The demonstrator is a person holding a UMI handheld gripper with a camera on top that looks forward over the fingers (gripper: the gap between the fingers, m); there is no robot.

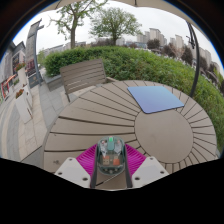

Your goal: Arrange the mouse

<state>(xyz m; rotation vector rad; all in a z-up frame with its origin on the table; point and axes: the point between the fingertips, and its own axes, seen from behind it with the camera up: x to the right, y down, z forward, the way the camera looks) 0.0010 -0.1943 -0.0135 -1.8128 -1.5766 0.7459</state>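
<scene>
A small see-through mouse (111,154) with coloured parts inside sits between my two fingers, and both magenta pads (88,158) press on its sides. My gripper (111,160) is shut on the mouse and holds it over the near edge of a round slatted wooden table (105,115). A blue mouse mat (156,98) lies on the table beyond the fingers, to the right.
A wooden bench (84,75) stands beyond the table at the left. A green hedge (130,62) runs behind, with trees (100,20) and buildings (155,40) further off. A paved path (25,110) lies at the left.
</scene>
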